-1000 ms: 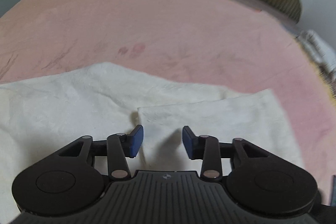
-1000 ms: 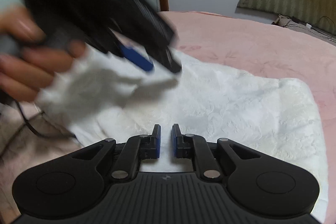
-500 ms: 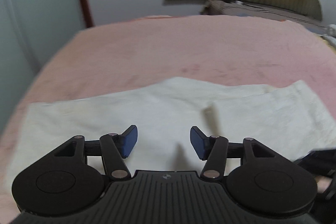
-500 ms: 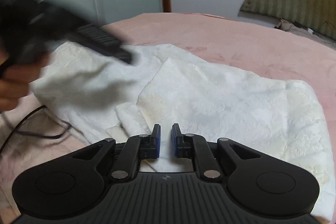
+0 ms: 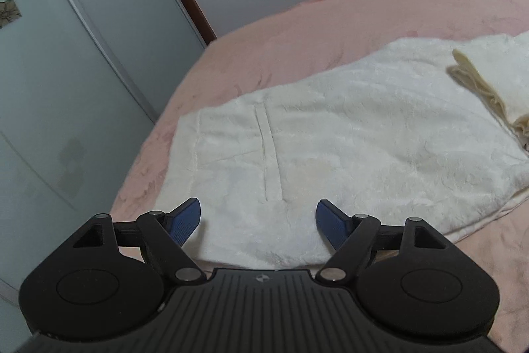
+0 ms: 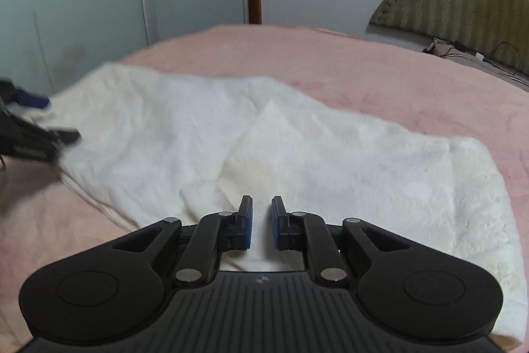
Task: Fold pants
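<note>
Pink-blanketed bed (image 5: 297, 32) carries white fleecy pants (image 5: 347, 138), partly folded. Left claw (image 5: 258, 217) spread wide above waistband end. Right claw (image 6: 262, 222) nearly pressed together over pants' near edge, a narrow gap left; grip unclear.

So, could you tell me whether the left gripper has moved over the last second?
Yes: in the right wrist view the left gripper has swung left across the white pants.

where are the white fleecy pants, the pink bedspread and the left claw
white fleecy pants (image 5: 347, 134): left wrist view, mid fabric
pink bedspread (image 6: 380, 71): right wrist view, bare stretch
left claw (image 5: 258, 222): left wrist view, between fingertips
</note>
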